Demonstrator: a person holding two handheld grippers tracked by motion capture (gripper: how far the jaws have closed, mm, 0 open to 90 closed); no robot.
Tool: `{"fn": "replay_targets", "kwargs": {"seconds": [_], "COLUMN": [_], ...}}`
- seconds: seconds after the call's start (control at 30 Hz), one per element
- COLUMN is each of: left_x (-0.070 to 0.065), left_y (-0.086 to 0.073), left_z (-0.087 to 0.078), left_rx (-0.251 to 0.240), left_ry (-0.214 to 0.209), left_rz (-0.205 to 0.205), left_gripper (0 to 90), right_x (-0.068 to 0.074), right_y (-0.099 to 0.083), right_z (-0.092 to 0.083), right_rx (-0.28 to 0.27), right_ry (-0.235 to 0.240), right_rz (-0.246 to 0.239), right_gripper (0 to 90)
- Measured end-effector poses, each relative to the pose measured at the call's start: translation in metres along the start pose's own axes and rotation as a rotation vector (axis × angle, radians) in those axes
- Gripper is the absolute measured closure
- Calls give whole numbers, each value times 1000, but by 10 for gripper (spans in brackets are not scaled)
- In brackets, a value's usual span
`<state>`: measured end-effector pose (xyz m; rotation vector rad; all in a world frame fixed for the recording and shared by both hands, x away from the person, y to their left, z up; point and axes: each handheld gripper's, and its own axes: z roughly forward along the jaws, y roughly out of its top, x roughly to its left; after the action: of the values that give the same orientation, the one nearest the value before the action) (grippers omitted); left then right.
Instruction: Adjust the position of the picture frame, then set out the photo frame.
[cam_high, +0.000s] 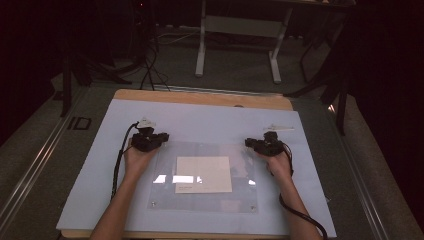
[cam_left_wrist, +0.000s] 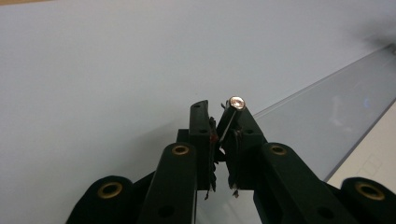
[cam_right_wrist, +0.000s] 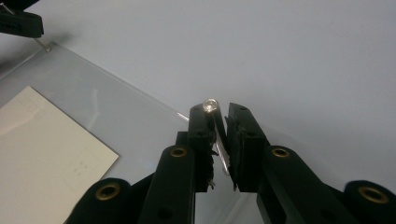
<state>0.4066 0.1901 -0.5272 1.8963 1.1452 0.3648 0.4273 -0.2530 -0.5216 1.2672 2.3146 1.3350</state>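
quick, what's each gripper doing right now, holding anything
left gripper: closed on a small metal screw.
right gripper: closed on a small metal pin with a round head.

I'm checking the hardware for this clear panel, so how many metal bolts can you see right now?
2. One bolt sits between the jaws of the left gripper, at the clear panel's far left corner. The other bolt sits in the right gripper, at its far right corner. Others may be hidden.

A paper sheet (cam_high: 203, 174) lies under a clear plate (cam_high: 240, 200) on the table (cam_high: 200, 97)
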Motion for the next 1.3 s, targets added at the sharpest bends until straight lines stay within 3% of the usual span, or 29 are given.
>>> {"fn": "replay_targets", "kwargs": {"seconds": [0.1,0.27,0.4,0.6,0.8,1.07,1.3], "left_x": [0,-4,-6,-3,-2,-4,-5], "left_y": [-1,-1,0,-3,-5,-8,-9], "left_z": [0,-5,-11,-20,-24,-18,-17], "left_rx": [-4,-20,-57,-95,-101,-81,-86], "left_ry": [-1,28,33,29,31,34,46], "left_rz": [-15,12,22,-12,-23,-13,1], "left_gripper": [810,762,741,711,690,702,759], "right_x": [1,1,3,12,16,13,15], "right_y": [-1,-2,-2,1,1,-4,-6], "right_z": [0,0,0,-4,-6,-5,-6], "right_rx": [-6,-11,-23,-77,-86,-82,-88], "right_ry": [-7,-12,-38,-59,-104,-102,-115], "right_rz": [4,4,-25,-77,-104,-81,-94], "right_gripper": [803,790,770,759,826,808,834]}}
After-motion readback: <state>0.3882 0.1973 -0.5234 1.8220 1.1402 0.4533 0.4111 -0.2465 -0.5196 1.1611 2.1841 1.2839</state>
